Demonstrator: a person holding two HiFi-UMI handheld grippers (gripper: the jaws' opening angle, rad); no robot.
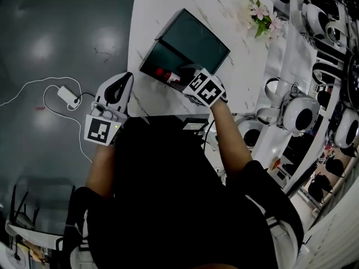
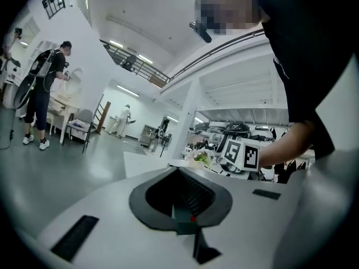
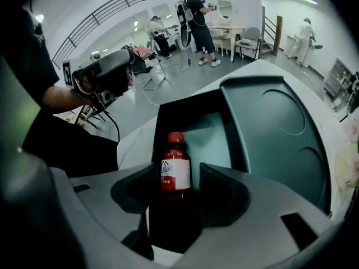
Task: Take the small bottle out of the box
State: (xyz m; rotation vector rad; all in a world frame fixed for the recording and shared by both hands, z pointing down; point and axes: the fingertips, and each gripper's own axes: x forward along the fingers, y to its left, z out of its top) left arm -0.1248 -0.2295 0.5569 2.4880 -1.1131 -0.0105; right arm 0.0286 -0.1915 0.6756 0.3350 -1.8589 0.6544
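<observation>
Small red-capped, white-labelled bottle (image 3: pixel 175 170) stands upright in dark open box (image 3: pixel 164 116) on white marble table (image 1: pixel 162 15), directly between released, non-touching jaws of nearer right hand-held gripper (image 3: pixel 178 179); clenched left hand-held gripper (image 2: pixel 182 209) sits well apart.

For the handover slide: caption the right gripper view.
Right gripper over the open box, a small red bottle between its open jaws.
</observation>
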